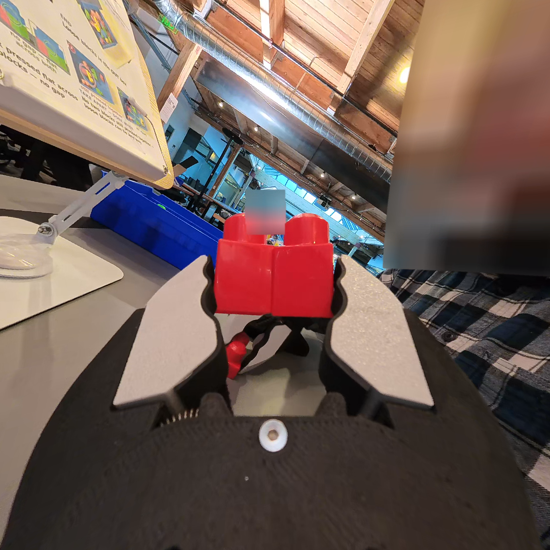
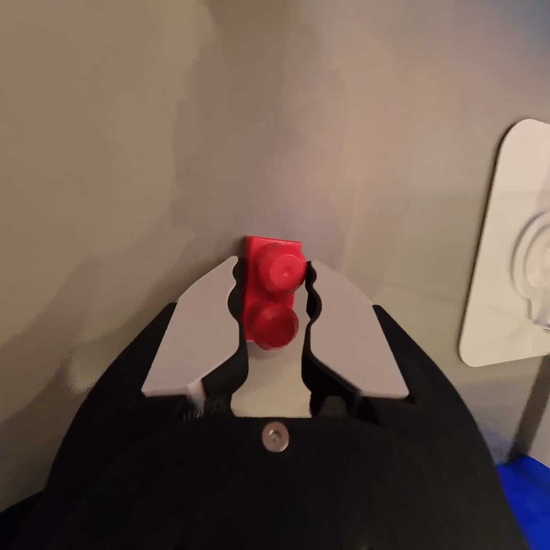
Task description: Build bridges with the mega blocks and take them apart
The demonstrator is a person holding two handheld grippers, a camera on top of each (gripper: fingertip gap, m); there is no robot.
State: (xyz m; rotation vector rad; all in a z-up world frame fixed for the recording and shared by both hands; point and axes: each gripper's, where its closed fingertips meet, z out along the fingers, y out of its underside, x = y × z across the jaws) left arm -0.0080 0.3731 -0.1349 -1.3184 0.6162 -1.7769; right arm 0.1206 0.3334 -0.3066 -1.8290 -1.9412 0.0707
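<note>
In the left wrist view my left gripper (image 1: 275, 266) is shut on a red two-stud block (image 1: 273, 282). Both pads press on its ends and it is held up in the air, studs upward. Below it I see one finger (image 1: 268, 342) of the right gripper with a second red block (image 1: 236, 354) beside it. In the right wrist view my right gripper (image 2: 273, 268) is closed around that red two-stud block (image 2: 268, 297) over the grey table (image 2: 119, 148). The studs face the camera. The left pad lies on the block's side and the right pad's tip touches the upper stud.
A blue bin (image 1: 154, 217) stands behind on the table (image 1: 74, 357). An instruction board (image 1: 74, 74) stands on a white base plate (image 1: 59, 282), which also shows in the right wrist view (image 2: 506, 238). A person in a plaid shirt (image 1: 476, 342) is at the right. Left tips to right tips: about 20 centimetres.
</note>
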